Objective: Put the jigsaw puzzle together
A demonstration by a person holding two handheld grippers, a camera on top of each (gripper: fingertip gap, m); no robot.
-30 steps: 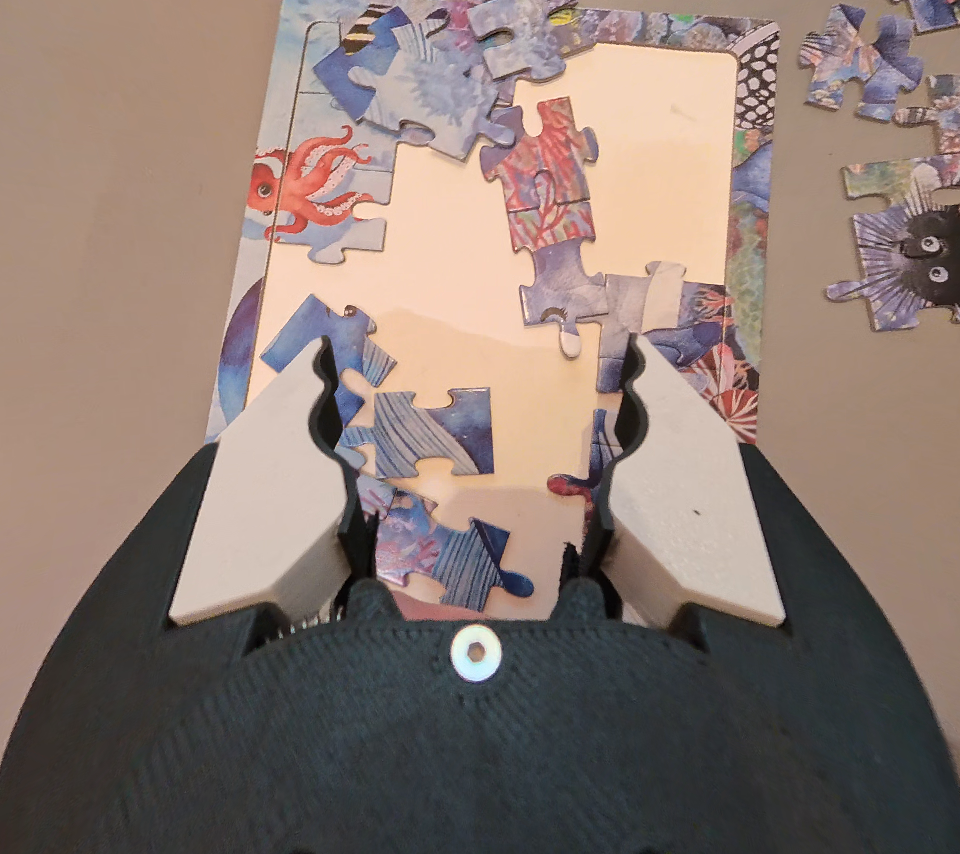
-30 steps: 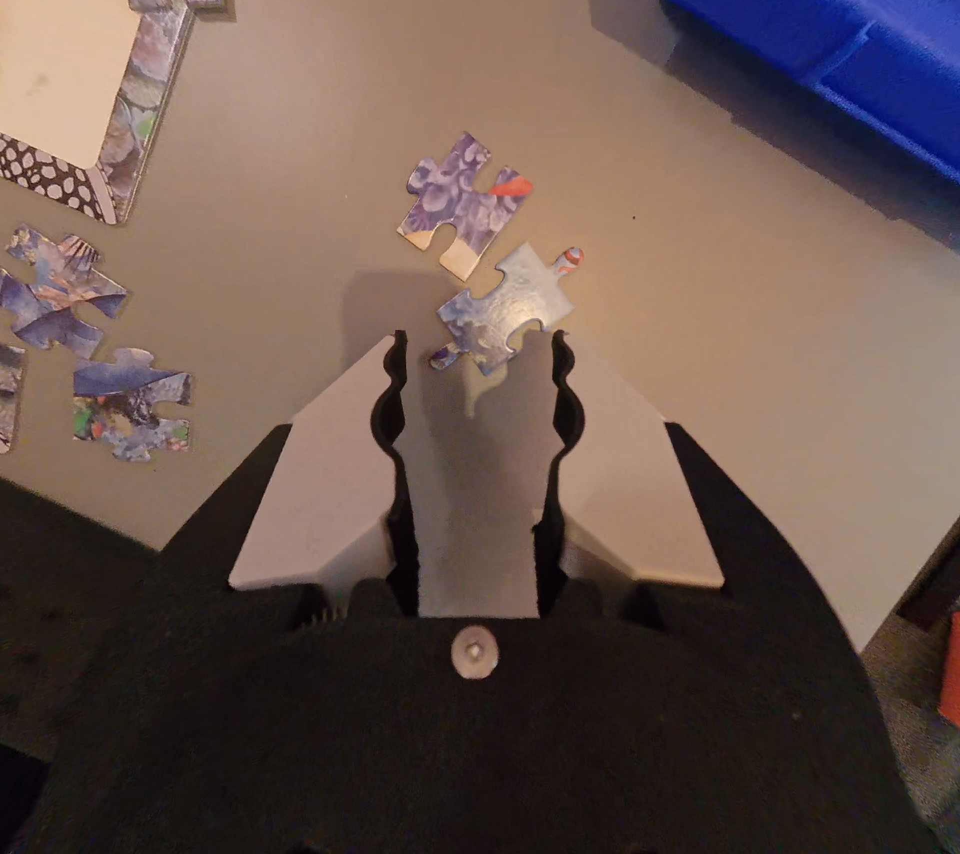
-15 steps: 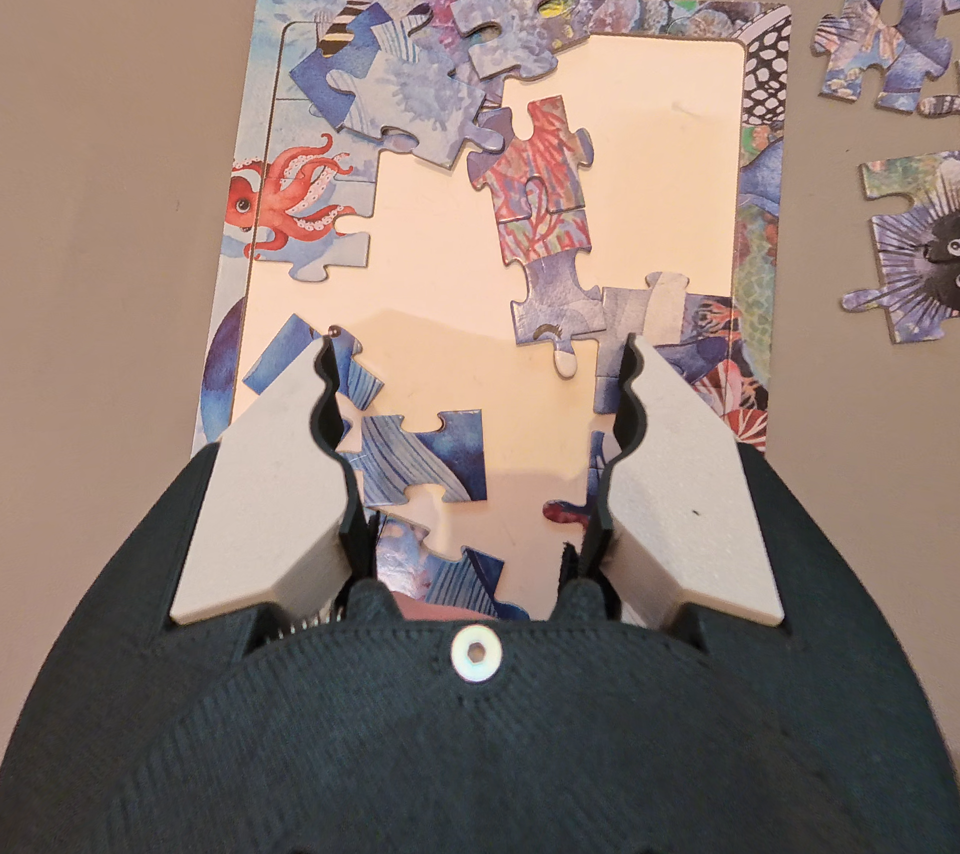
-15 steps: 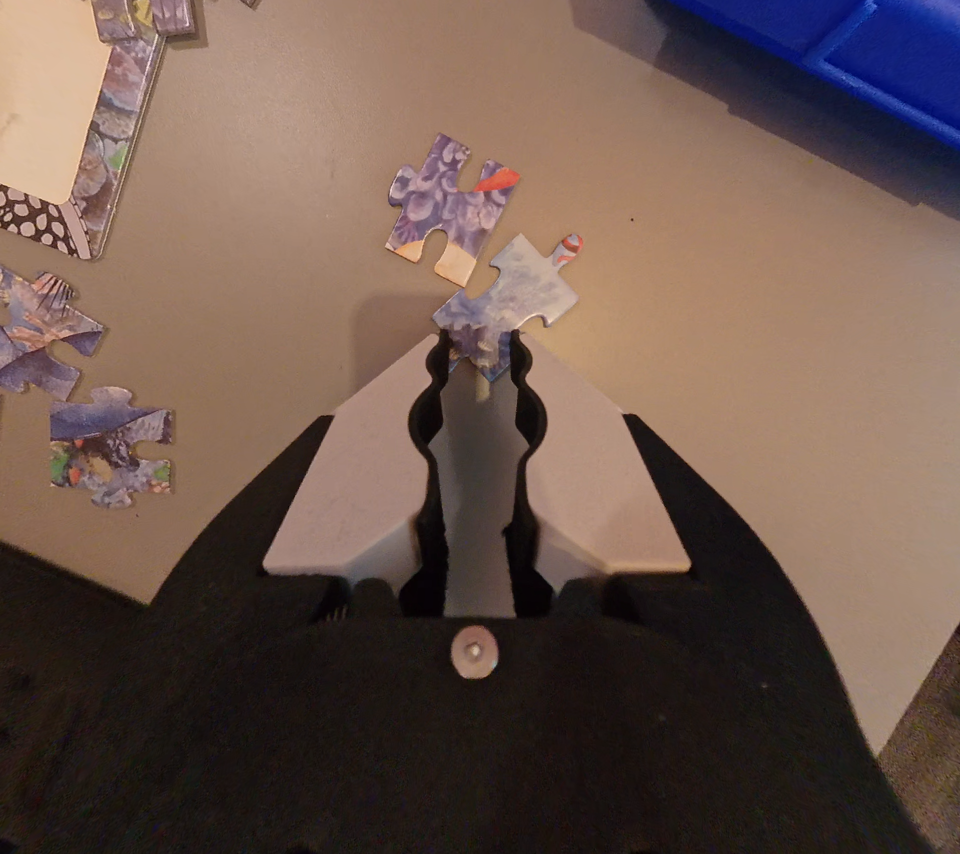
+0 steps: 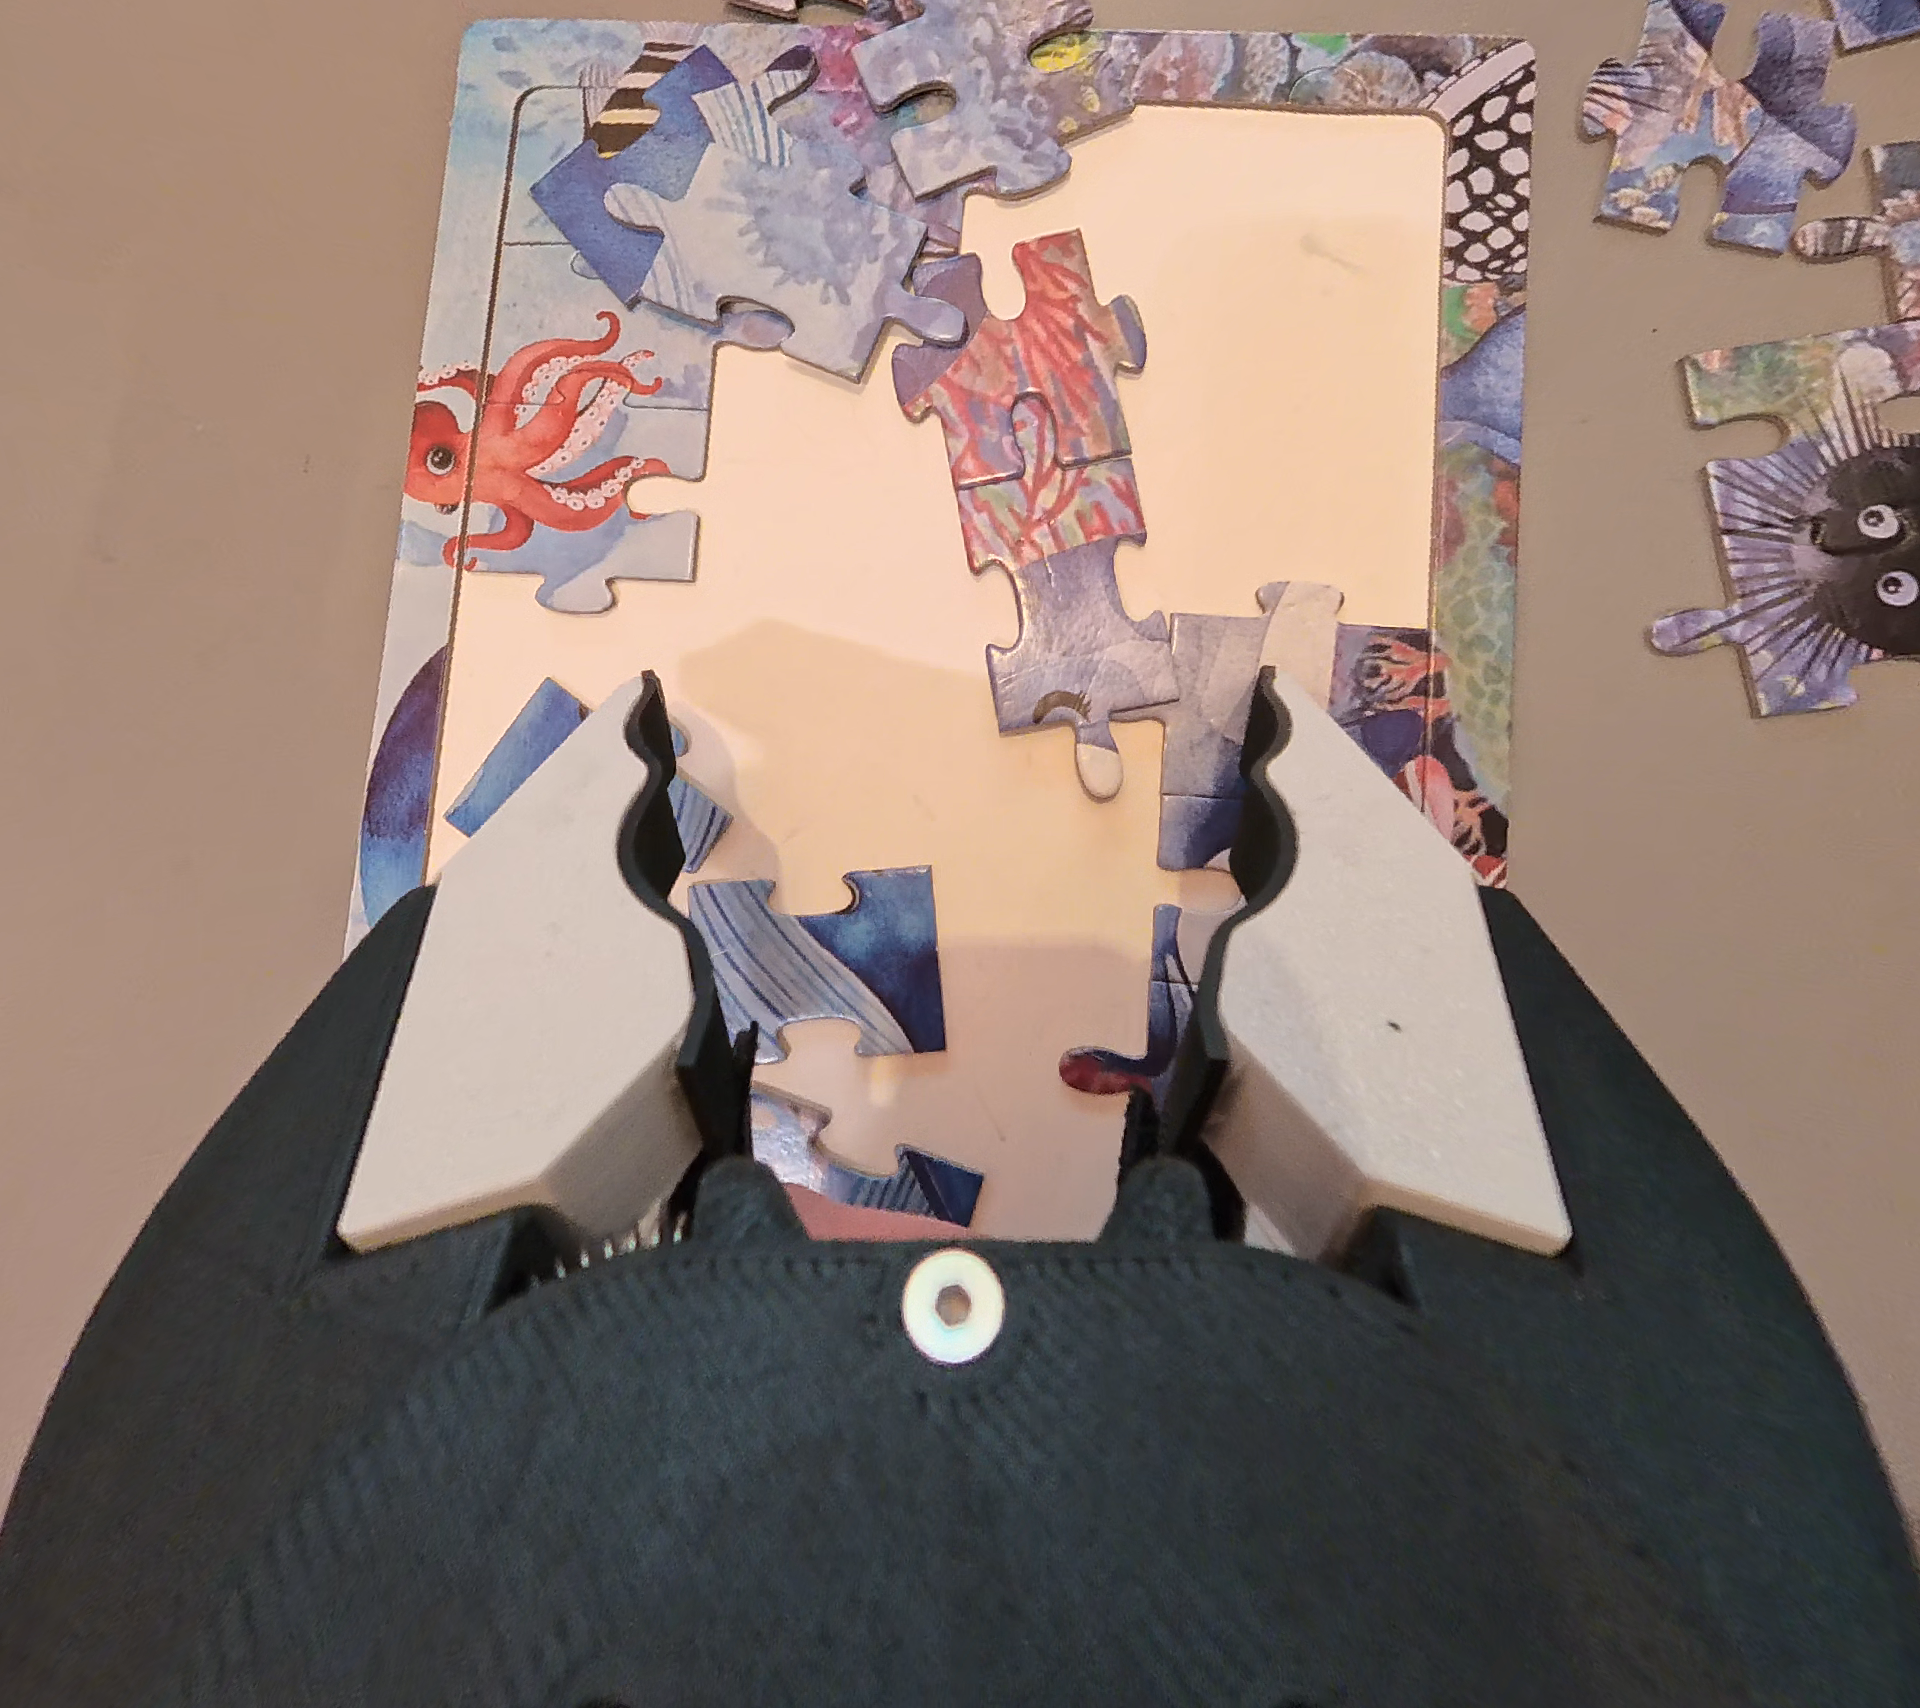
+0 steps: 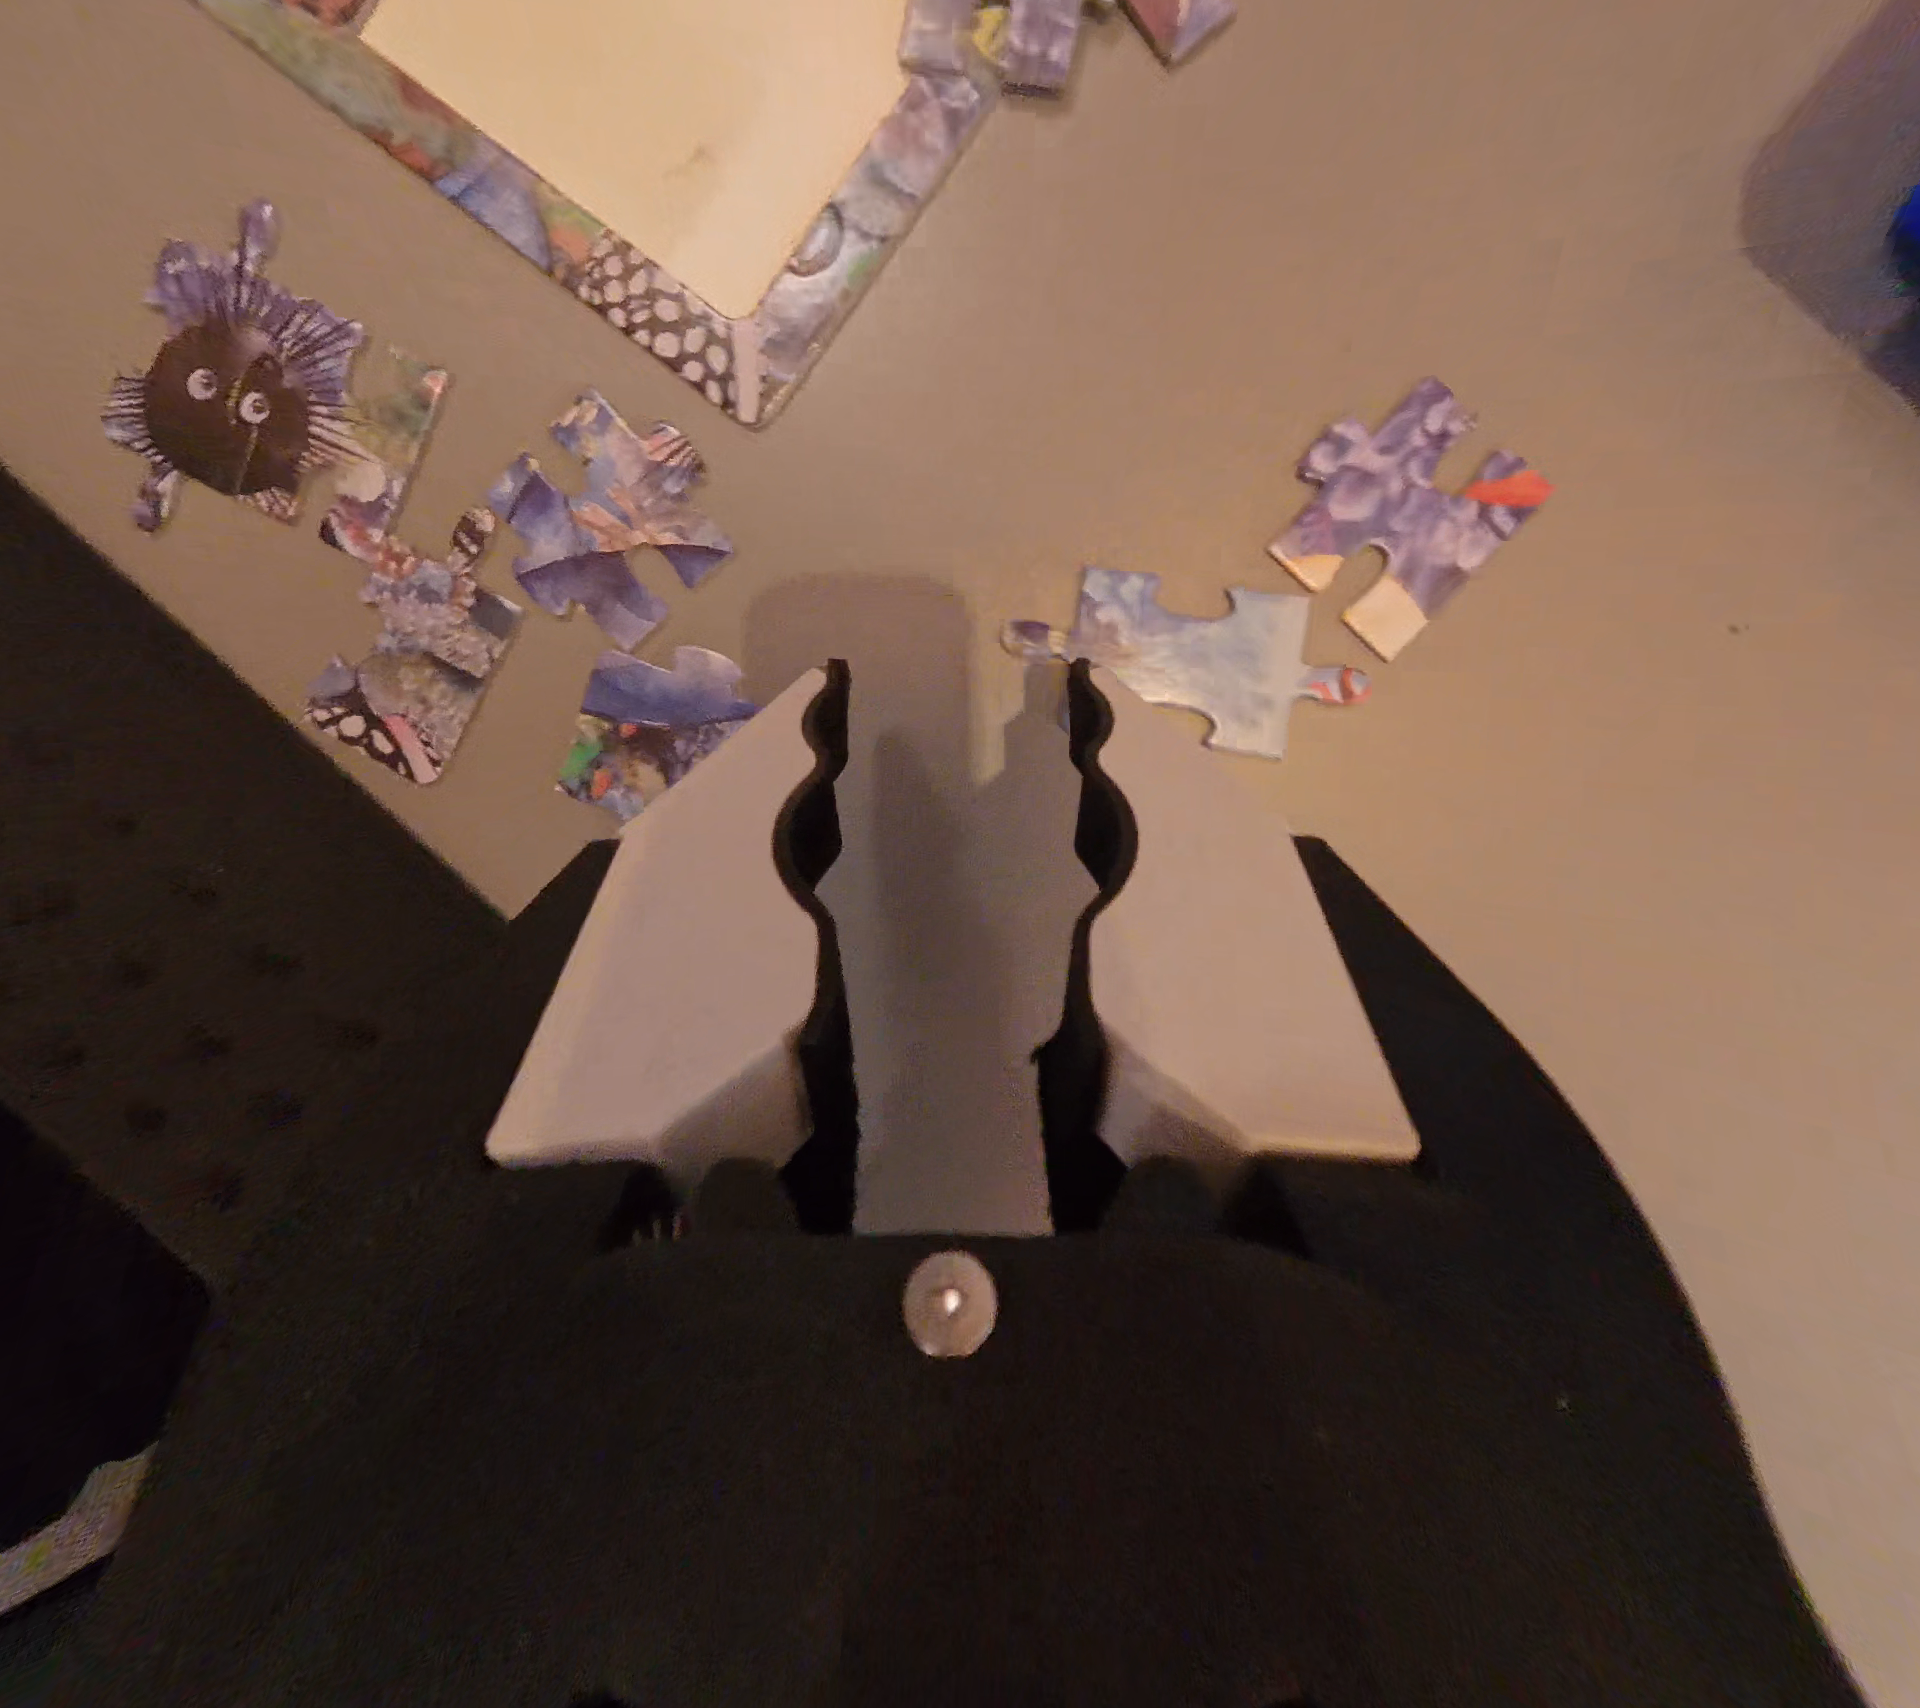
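The puzzle tray (image 5: 1486, 515) lies on the tan table with an orange octopus section (image 5: 551, 453) fitted at its left and coral pieces (image 5: 1039, 411) loose in its middle. My left gripper (image 5: 956, 708) is wide open above the tray's near end. A blue striped piece (image 5: 831, 962) lies flat between its fingers, untouched. My right gripper (image 6: 956, 669) is open and empty above bare table. A light blue piece (image 6: 1205, 661) lies flat just right of its right fingertip (image 6: 1081, 692). A purple piece with a red mark (image 6: 1413, 505) lies beyond it. The tray's corner (image 6: 644, 100) shows at the upper left.
Loose pieces lie right of the tray, among them a black spiky creature (image 5: 1829, 536) (image 6: 239, 411) and several blue ones (image 6: 613, 515). More pieces are piled on the tray's far edge (image 5: 977, 89). The table edge and dark floor (image 6: 156, 827) are at the left in the right wrist view. The black spiky creature (image 5: 1829, 536) is about 11 cm from my left fingertips. Look for it in the right wrist view (image 6: 252, 369) too.
My right gripper closed on the light blue piece's edge, then opened; the piece now lies on the table to its right. The gripper has swung toward the tray. The left gripper barely moved.
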